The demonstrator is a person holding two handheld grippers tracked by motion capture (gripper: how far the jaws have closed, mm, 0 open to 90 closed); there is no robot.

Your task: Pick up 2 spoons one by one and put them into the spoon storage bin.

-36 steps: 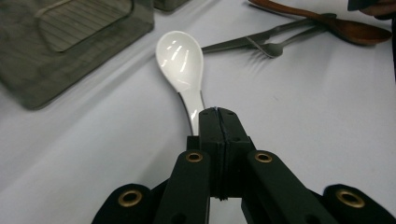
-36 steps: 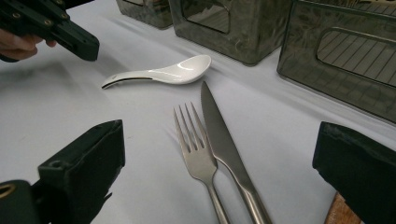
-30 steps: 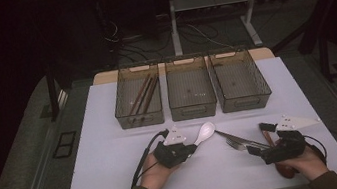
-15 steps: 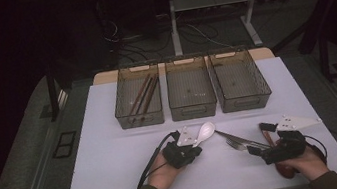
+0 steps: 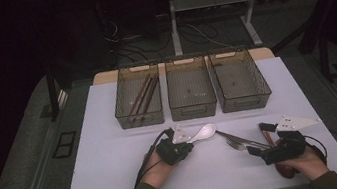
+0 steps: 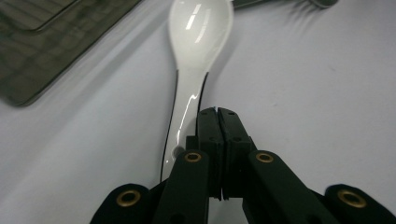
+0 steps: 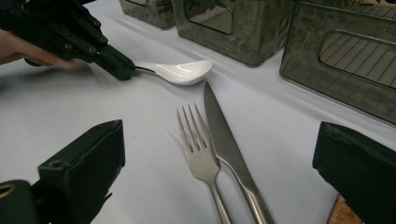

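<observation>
Left tool (image 6: pixel 218 112): jaws clenched tight together, nothing between them, tips resting beside the handle of the glossy white ceramic soup spoon (image 6: pixel 198 42). Spoon lies flat on the white worktop (image 5: pixel 104 149), bowl toward the three smoked-plastic bins (image 5: pixel 191 91). Right tool (image 7: pixel 219 168): jaws spread wide, released, hovering over the steel fork (image 7: pixel 198 149) and steel table knife (image 7: pixel 224 135), which lie side by side.

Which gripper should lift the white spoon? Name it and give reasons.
Left. The left gripper sits at the white spoon handle, jaws shut. The right gripper stands open over the fork.
</observation>
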